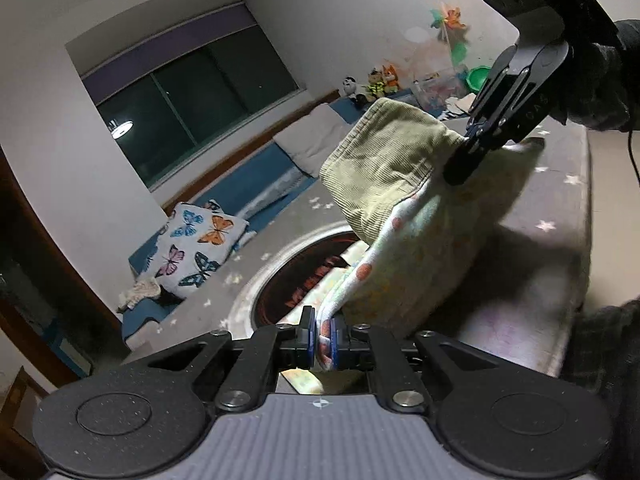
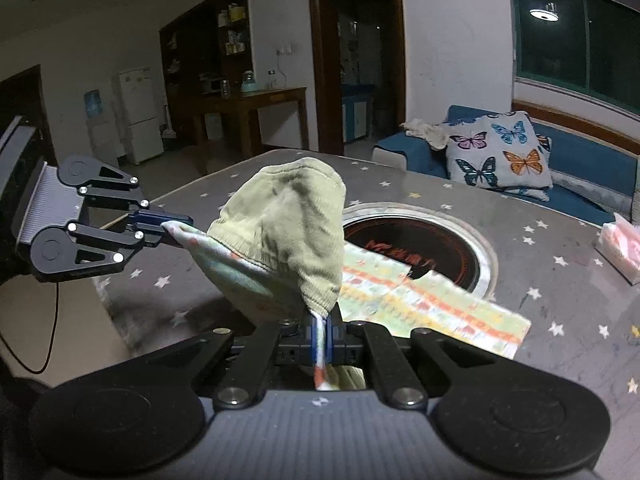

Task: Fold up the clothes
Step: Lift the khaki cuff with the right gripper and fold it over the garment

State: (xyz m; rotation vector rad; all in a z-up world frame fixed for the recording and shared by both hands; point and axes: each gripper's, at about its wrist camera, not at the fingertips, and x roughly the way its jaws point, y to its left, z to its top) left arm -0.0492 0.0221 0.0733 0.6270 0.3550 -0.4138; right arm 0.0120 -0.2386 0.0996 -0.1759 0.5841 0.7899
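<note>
- Where the two views overlap, they show a grey worktop (image 2: pixel 540 248) printed with small white stars, with a round black cooker plate (image 2: pixel 420 248) ringed in metal sunk into its middle.
- Behind the worktop runs a blue sofa (image 2: pixel 592 168) carrying a butterfly cushion (image 2: pixel 500 152), under a dark window (image 1: pixel 192 92) that reflects a ceiling lamp.
- Soft toys (image 1: pixel 376 80) and a green bowl sit at the far corner of the room in the left wrist view; a pink tissue pack (image 2: pixel 620 248) lies near the worktop's right edge in the right wrist view.
- Further back in the right wrist view stand a white fridge (image 2: pixel 138 112), a water dispenser, a wooden side table and a dark doorway.
- A small patterned garment (image 2: pixel 420 300) with an olive ribbed cuff (image 2: pixel 288 220) is lifted at one end, its far part trailing flat across the worktop and over the edge of the cooker plate.
- The left gripper (image 1: pixel 323 338) has its jaws closed on a fold of the dotted fabric, which passes straight between the blue pads.
- The right gripper (image 2: pixel 323 338) likewise has its jaws clamped on a thin edge of the fabric, just below the ribbed cuff.
- Between the two grips the cloth hangs slack above the worktop, the cuff bulging upward.
- A dark sleeve (image 1: pixel 600 80) shows behind the right gripper in the left wrist view.
</note>
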